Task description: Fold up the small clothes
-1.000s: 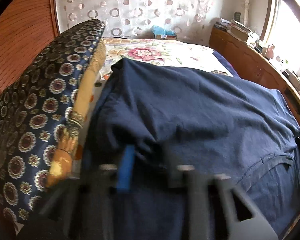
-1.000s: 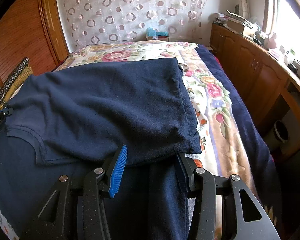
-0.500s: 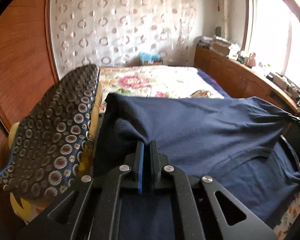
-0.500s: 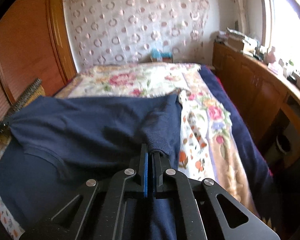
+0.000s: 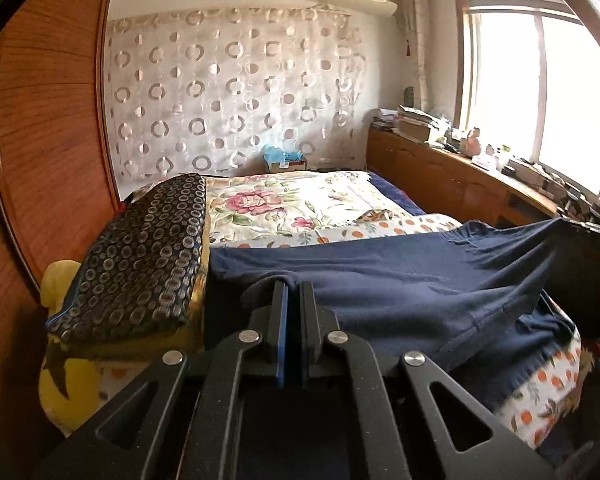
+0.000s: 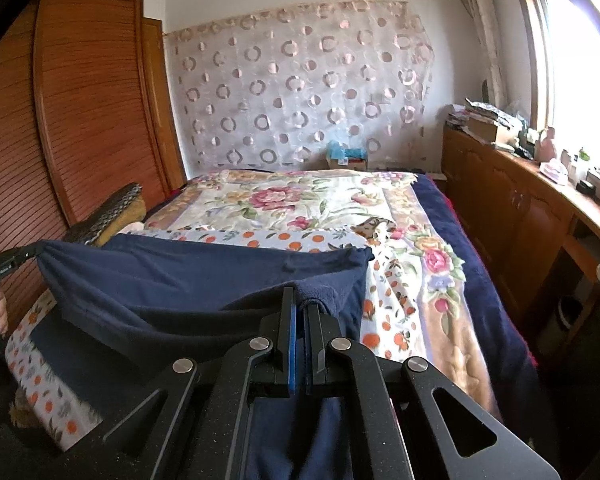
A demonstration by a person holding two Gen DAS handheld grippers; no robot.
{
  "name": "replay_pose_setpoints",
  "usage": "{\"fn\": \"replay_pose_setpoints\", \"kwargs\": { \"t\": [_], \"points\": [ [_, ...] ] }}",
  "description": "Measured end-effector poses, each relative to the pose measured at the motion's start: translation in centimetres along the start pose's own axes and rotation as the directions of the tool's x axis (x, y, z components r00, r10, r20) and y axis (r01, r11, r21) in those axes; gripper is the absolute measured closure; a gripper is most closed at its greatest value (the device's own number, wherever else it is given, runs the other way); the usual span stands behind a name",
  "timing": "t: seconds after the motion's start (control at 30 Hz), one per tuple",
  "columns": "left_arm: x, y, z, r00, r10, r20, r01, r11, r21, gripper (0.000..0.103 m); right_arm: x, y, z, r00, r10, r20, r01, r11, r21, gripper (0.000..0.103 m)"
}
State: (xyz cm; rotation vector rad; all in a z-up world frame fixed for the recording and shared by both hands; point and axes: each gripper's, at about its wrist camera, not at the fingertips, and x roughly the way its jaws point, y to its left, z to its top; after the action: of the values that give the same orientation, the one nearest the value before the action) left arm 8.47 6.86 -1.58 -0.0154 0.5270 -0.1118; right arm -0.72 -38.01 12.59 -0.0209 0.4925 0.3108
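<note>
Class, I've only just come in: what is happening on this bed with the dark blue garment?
A person is folding a navy garment on the bed, with a two-finger gripper in each hand. The left gripper is shut on one corner of the cloth and the right gripper is shut on another, its jaws having just closed on the fabric. The edge between them is lifted and stretched off the floral bedspread, while the rest of the garment lies on the bed. The fold is not yet laid down.
</note>
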Motion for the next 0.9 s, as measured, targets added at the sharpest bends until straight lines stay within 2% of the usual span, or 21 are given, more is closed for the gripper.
{"fn": "replay_pose_setpoints", "kwargs": {
  "t": [0.23, 0.43, 0.67, 0.73, 0.77, 0.87, 0.9],
  "points": [
    [-1.4, 0.2, -3.0, 0.999, -0.009, -0.049, 0.008, 1.000, -0.025, 0.097, -2.2, -0.6, -2.6, 0.999, 0.020, -0.044, -0.020, 1.000, -0.005, 0.101],
    [-0.3, 0.2, -4.7, 0.994, 0.011, -0.104, -0.015, 0.999, -0.039, 0.097, 0.3, -0.7, -4.4, 0.991, -0.018, -0.132, 0.016, 1.000, -0.020, 0.101],
    [0.0, 0.0, -6.4, 0.988, 0.016, -0.154, -0.022, 0.999, -0.040, 0.094, 2.2, -0.4, -5.1, 0.977, -0.018, -0.214, 0.015, 1.000, -0.015, 0.101],
    [-0.2, 0.1, -6.8, 0.987, 0.012, -0.160, -0.019, 0.999, -0.041, 0.091, 1.7, -0.4, -5.0, 0.973, -0.022, -0.229, 0.019, 1.000, -0.014, 0.100],
    [-0.3, 0.1, -7.0, 0.987, 0.015, -0.161, -0.022, 0.999, -0.039, 0.089, 1.6, -0.6, -5.0, 0.972, -0.024, -0.235, 0.022, 1.000, -0.010, 0.095],
    [-0.9, 0.6, -7.3, 0.988, 0.026, -0.155, -0.033, 0.999, -0.042, 0.077, 0.7, -0.7, -4.9, 0.970, -0.049, -0.238, 0.047, 0.999, -0.013, 0.094],
    [-1.2, 0.7, -7.3, 0.988, 0.028, -0.152, -0.035, 0.998, -0.045, 0.070, 0.0, -0.4, -4.9, 0.970, -0.053, -0.237, 0.051, 0.999, -0.015, 0.092]
  ]
}}
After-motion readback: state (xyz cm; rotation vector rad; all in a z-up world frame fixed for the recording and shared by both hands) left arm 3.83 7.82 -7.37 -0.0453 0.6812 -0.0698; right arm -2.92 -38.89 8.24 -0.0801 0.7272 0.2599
